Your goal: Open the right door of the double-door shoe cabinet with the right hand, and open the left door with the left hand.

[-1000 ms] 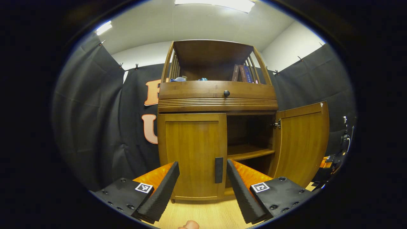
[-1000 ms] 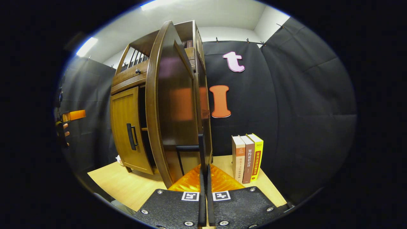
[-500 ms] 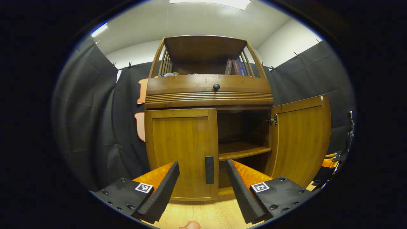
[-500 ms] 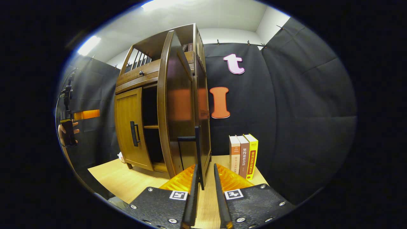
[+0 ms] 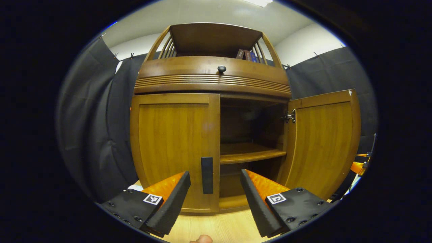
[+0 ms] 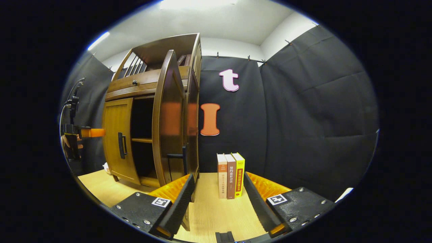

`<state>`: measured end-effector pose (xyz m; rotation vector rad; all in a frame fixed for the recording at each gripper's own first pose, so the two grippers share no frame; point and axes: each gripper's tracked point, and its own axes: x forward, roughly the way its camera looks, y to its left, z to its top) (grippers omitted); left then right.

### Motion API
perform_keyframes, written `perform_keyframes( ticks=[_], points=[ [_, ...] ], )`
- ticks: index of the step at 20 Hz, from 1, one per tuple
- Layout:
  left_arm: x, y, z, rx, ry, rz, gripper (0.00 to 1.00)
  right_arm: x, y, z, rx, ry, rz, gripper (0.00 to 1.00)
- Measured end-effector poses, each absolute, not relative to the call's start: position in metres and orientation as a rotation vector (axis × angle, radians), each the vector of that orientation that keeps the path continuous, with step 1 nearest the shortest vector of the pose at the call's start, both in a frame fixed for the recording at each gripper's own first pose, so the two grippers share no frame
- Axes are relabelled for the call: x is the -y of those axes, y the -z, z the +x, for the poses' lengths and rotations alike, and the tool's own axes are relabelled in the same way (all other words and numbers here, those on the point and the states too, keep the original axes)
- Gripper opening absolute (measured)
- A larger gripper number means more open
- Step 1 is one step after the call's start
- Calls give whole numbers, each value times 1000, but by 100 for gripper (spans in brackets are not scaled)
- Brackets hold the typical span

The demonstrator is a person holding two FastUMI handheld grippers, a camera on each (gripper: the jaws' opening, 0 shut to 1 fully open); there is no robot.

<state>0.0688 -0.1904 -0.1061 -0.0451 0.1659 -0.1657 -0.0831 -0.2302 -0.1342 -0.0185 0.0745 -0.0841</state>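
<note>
A brown wooden shoe cabinet (image 5: 212, 79) stands on the pale wooden floor. Its left door (image 5: 172, 145) is closed, with a black handle (image 5: 207, 174) at its inner edge. Its right door (image 5: 324, 145) stands swung open, showing an inner shelf (image 5: 251, 154). My left gripper (image 5: 215, 199) is open, with the black handle just ahead between its fingers, apart from them. In the right gripper view the right door (image 6: 170, 121) is seen edge-on with its handle (image 6: 179, 157). My right gripper (image 6: 217, 202) is open beside that door, holding nothing. The left gripper (image 6: 86, 132) shows far left there.
Three upright books (image 6: 231, 175) stand on the floor against the black cloth wall, right of the open door. More books (image 5: 248, 54) sit on the cabinet's top shelf. A drawer with a round knob (image 5: 221, 69) runs above the doors.
My left gripper has moved closer to the left door, its handle now between the fingers. My right gripper has opened, let go of the right door's handle and drawn back to the right.
</note>
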Motion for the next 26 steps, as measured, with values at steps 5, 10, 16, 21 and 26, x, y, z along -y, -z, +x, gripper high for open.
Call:
perform_keyframes(
  ticks=[5,10,16,21,26],
  points=[
    [197,128,95,-173,170,-75,93,243,129,-87,-54,152,-12,92],
    [203,158,131,-209,184,-105,93,262,125,-89,-22,224,-16,92],
    [191,188,167,-231,146,-93,92,263,134,-83,-25,221,23,92],
    [191,199,177,-228,145,-80,78,260,141,-78,-44,212,25,92],
    [185,205,187,-227,120,-70,51,260,138,-78,-28,218,6,92]
  ],
)
